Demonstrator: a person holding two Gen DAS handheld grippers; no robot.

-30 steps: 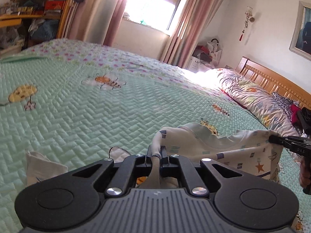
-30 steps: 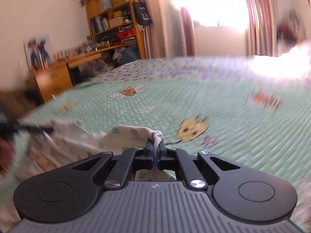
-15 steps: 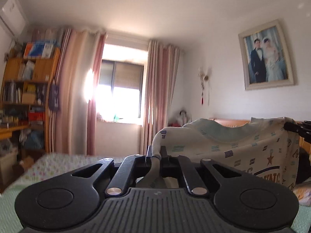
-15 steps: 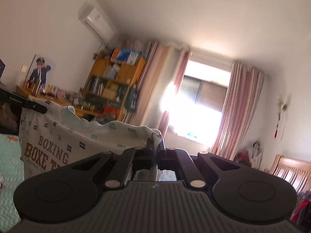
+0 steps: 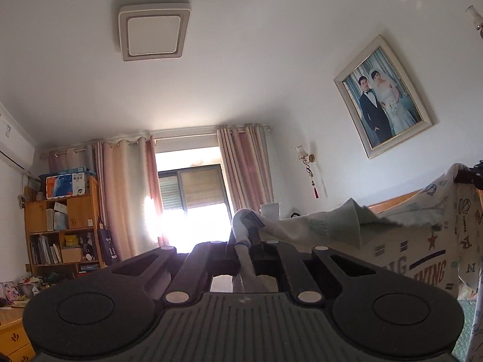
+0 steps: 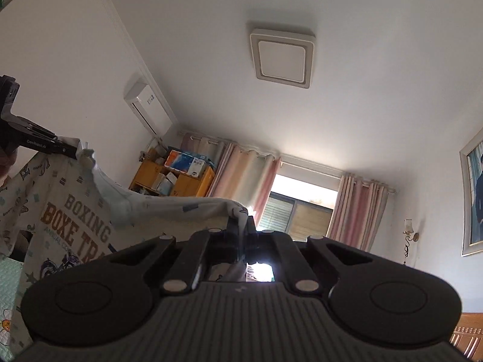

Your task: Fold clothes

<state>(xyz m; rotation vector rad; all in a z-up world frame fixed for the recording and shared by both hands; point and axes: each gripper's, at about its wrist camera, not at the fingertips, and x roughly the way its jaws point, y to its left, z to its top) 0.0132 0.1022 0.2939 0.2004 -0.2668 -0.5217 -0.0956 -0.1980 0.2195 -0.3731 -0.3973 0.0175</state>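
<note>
A white printed T-shirt with brown lettering hangs in the air, stretched between both grippers. My left gripper is shut on one shoulder of it, cloth bunched between the fingers. In the right wrist view the T-shirt drapes to the left, and my right gripper is shut on its other shoulder. The left gripper also shows at the far left of that view, pinching the cloth. The right gripper's tip peeks in at the right edge of the left wrist view. Both cameras tilt up toward the ceiling.
A square ceiling light, a curtained window, a wooden bookshelf, a framed portrait and a wall air conditioner are in view. A strip of the green quilted bed shows at lower left. The wooden headboard stands behind the shirt.
Both grippers have risen and tilted upward, lifting the T-shirt off the bed. The views went from the bedspread to the walls and ceiling, and the shirt now hangs spread between them.
</note>
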